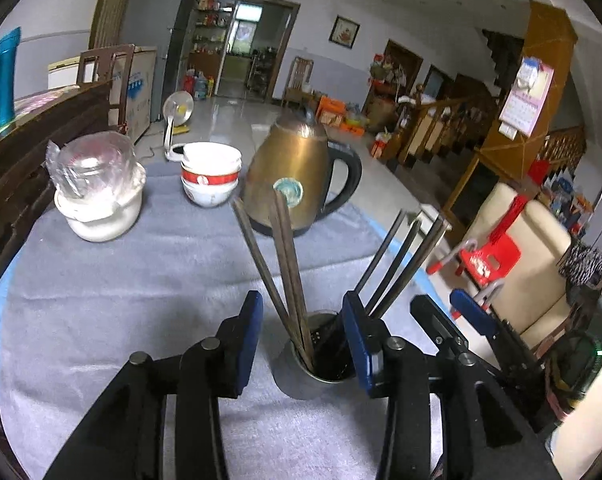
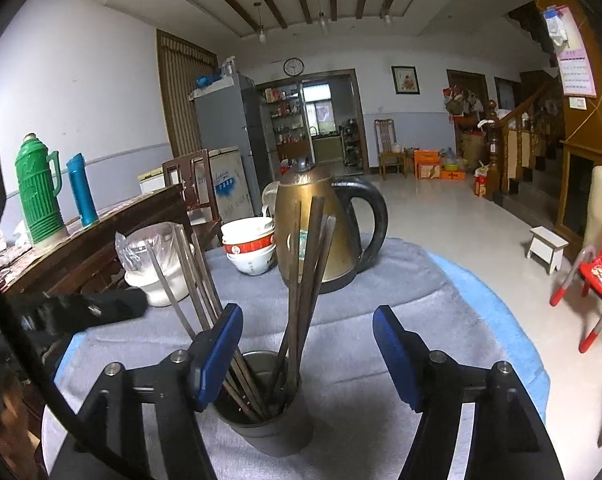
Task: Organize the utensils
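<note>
The chopsticks (image 2: 301, 280) are stood in the metal cup (image 2: 267, 420) on the desk (image 1: 141, 280). Both the left gripper (image 1: 301, 340) and right gripper (image 2: 307, 360) are held with jaws wide, gripping nothing. Leaning sticks should be gathered upright without tipping the cup.

Dark brown wooden chopsticks (image 2: 301, 280) in a grey metal cup (image 2: 265, 428); grey cloth-covered surface (image 1: 141, 280); brass-coloured kettle (image 1: 293, 176); red-banded white bowls (image 1: 210, 174).
</note>
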`<state>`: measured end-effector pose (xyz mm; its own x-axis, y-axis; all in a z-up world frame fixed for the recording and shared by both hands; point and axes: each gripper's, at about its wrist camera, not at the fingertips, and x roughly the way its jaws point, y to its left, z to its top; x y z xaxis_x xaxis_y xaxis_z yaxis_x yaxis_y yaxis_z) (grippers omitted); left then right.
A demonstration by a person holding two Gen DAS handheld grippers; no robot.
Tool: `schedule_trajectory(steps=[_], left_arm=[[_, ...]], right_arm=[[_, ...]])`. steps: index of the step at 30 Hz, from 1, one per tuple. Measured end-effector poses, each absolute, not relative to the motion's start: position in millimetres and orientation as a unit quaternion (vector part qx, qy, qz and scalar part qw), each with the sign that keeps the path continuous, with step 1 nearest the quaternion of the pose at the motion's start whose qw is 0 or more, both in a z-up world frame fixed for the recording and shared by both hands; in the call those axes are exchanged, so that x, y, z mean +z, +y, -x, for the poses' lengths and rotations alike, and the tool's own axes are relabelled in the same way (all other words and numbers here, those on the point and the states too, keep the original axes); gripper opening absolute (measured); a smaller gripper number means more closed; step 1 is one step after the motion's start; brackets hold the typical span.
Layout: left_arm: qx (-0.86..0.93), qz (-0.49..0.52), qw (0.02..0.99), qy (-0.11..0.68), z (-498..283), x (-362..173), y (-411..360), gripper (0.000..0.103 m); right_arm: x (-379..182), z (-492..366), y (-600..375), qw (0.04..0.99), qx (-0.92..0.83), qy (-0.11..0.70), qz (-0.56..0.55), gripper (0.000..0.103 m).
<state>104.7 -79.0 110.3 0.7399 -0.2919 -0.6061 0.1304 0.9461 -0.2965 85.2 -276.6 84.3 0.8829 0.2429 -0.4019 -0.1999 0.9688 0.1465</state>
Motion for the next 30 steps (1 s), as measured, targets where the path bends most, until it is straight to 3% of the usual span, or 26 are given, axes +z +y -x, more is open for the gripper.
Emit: schedule_trajectory(steps=[4,9,18,22,24,30], left_arm=[[-0.09,0.124,0.937,0.314,-91.1,121.4,-56.3,0.061],[-0.063,0.128,0.939,0.314,-82.5,116.2,-34.3,0.069],[-0.051,0.084,0.931,0.351,-81.2,76.8,-48.1,0.073],[-0.046,0.052,0.935,0.347,-73.6,67.0,-59.9,0.085],[-0.045,0.04,0.936,0.346,-70.0,65.7,-64.9,0.086],[-0.048,0.019,0.936,0.347,-64.3,62.5,-74.1,0.087]], right_arm=[[91.8,-75.2,-283.4,0.972,0.106,0.199,-0.057,0.072],[95.5,-64.2,-290.4,0.974,0.099,0.195,-0.064,0.072],[75.6,-37.1,-290.7,0.961,0.109,0.247,-0.06,0.078],[60.5,-20.2,-282.9,0.951,0.114,0.283,-0.047,0.079],[57.4,-13.4,-279.1,0.948,0.114,0.294,-0.04,0.079],[70.2,-0.4,-272.3,0.953,0.105,0.282,-0.024,0.084]])
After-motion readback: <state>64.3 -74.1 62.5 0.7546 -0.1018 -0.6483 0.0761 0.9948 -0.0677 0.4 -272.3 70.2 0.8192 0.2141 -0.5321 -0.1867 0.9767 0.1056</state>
